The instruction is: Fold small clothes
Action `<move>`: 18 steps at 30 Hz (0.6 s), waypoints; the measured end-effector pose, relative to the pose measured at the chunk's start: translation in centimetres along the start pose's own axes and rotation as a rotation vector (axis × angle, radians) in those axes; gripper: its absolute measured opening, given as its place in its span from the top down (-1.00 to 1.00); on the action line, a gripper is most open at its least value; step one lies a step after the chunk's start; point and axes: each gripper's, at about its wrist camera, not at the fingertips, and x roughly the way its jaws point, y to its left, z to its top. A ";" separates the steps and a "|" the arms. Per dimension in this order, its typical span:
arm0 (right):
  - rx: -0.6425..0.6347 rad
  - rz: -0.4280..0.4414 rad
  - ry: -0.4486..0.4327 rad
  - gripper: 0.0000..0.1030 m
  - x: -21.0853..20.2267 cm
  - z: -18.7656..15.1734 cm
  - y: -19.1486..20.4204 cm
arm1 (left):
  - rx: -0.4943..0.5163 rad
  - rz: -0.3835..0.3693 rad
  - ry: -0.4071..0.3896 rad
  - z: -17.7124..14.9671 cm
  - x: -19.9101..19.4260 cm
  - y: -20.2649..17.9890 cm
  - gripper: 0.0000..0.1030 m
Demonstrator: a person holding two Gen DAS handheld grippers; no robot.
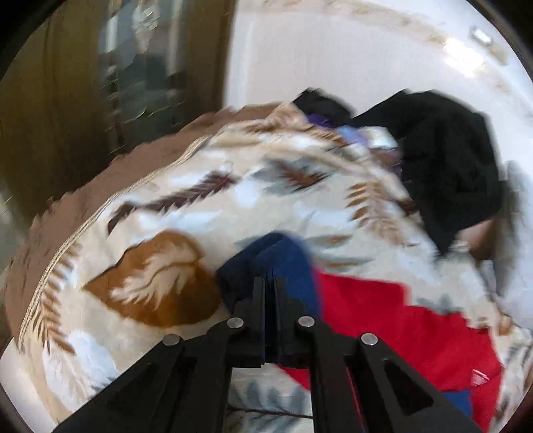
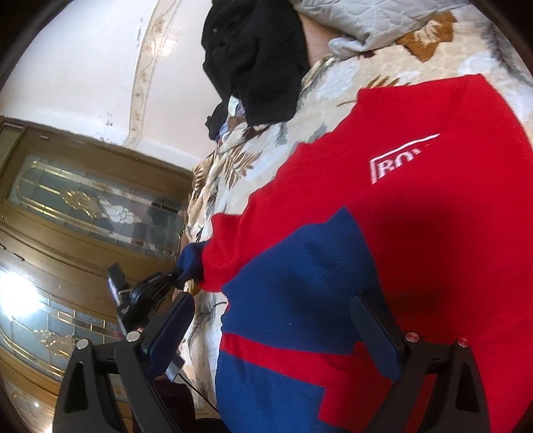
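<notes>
A red and navy sweater (image 2: 383,233) with a white logo lies spread on the patterned bedspread (image 2: 333,80). My left gripper (image 1: 270,283) is shut on the sweater's navy cuff (image 1: 276,256); the red sleeve (image 1: 399,319) trails off to the right. The right wrist view shows that left gripper (image 2: 176,276) gripping the cuff (image 2: 191,259) at the bed's edge. My right gripper (image 2: 276,319) is open and empty, its fingers (image 2: 376,333) spread over the sweater's navy panel.
A pile of black clothes (image 1: 449,173) lies at the far side of the bed, also in the right wrist view (image 2: 256,56). A grey quilt (image 2: 376,23) lies beyond it. A wooden cabinet with glass doors (image 2: 83,216) stands beside the bed.
</notes>
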 end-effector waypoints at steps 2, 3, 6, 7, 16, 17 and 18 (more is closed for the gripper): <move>0.006 -0.001 -0.019 -0.87 -0.6 0.2 -0.2 | 0.035 -0.072 -0.008 0.2 -1.6 -1.3 0.92; 0.011 0.001 -0.028 -0.87 -0.9 0.3 -0.3 | 0.050 -0.123 -0.009 0.1 -2.4 -2.0 0.92; 0.014 -0.004 -0.055 -0.87 -2.0 0.5 -0.6 | 0.098 -0.284 0.015 -0.4 -4.6 -4.8 0.92; 0.011 -0.013 -0.070 -0.87 -2.5 0.6 -0.6 | 0.125 -0.326 0.020 -0.8 -5.5 -6.1 0.92; 0.063 -0.014 -0.181 -0.87 -7.2 1.9 -3.0 | 0.340 -0.750 0.128 -5.1 -12.2 -19.6 0.92; 0.072 -0.015 -0.186 -0.87 -7.6 2.1 -3.3 | 0.354 -0.790 0.140 -5.4 -12.5 -20.6 0.89; 0.077 -0.017 -0.192 -0.87 -8.0 2.2 -3.6 | 0.369 -0.818 0.150 -5.7 -12.8 -21.3 0.84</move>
